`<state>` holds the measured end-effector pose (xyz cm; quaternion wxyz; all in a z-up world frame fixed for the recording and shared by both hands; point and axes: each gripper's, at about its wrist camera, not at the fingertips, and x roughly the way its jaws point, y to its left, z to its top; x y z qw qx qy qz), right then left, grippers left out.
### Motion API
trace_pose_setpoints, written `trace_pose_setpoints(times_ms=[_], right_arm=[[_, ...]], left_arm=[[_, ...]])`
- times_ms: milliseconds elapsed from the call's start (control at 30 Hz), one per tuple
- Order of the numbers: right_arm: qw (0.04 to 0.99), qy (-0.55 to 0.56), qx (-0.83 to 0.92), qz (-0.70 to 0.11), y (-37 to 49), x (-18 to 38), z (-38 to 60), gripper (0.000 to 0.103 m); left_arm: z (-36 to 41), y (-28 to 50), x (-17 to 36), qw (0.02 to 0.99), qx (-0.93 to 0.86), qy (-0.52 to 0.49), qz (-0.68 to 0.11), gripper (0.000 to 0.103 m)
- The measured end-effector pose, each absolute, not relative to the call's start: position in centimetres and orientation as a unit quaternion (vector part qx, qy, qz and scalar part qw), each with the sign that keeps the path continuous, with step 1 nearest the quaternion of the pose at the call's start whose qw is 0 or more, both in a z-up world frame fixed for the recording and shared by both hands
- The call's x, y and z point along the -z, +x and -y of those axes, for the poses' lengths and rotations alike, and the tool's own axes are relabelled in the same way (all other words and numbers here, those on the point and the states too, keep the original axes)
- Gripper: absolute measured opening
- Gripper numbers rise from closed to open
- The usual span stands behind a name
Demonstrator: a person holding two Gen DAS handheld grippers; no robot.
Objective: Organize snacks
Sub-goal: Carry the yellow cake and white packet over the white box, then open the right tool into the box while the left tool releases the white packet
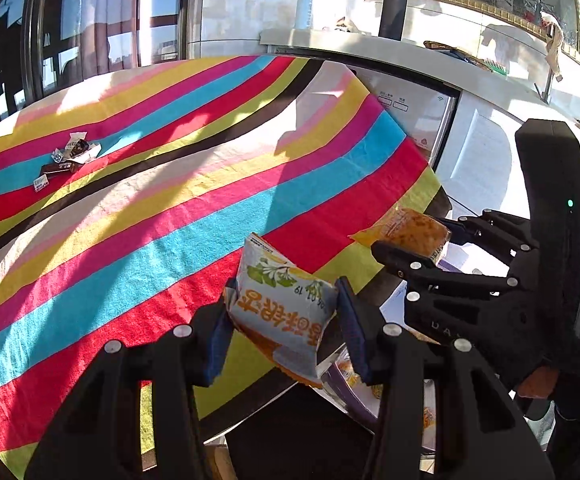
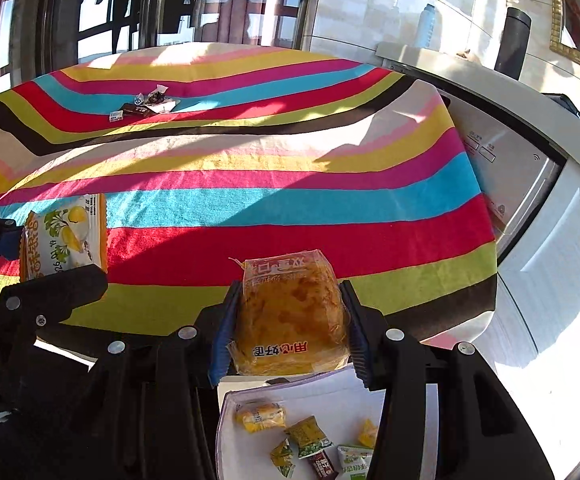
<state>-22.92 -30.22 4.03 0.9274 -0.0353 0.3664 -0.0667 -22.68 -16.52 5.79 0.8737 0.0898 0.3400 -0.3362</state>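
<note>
My left gripper (image 1: 284, 320) is shut on a white and orange snack packet (image 1: 282, 312), held above the near edge of the striped table; it also shows in the right wrist view (image 2: 64, 236). My right gripper (image 2: 288, 320) is shut on a clear packet with a golden pastry (image 2: 290, 320), also seen in the left wrist view (image 1: 405, 232). Below the right gripper a white box (image 2: 250, 396) holds several small wrapped snacks (image 2: 305, 436). A small pile of dark and white wrapped snacks (image 1: 68, 156) lies on the far side of the table, also in the right wrist view (image 2: 146, 104).
The table wears a striped cloth (image 1: 170, 184). A white appliance (image 2: 513, 184) and a counter (image 1: 429, 52) with a dark flask (image 1: 393, 8) and a white bottle (image 1: 303, 6) stand to the right. Windows are behind the table.
</note>
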Motion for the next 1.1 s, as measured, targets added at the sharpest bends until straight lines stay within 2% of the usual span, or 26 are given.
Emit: trace_pose_setpoints(times_ms=[967, 1100], right_arm=[[0.877, 0.033, 0.164, -0.450, -30.2, 4.2, 39.5, 0.048], [0.873, 0.038, 0.169, -0.456, -30.3, 4.7, 39.8, 0.048]], left_arm=[[28.6, -28.9, 1.7, 0.760, 0.462, 0.196, -0.413, 0.049], [28.9, -29.3, 2.2, 0.753, 0.468, 0.203, -0.415, 0.052]])
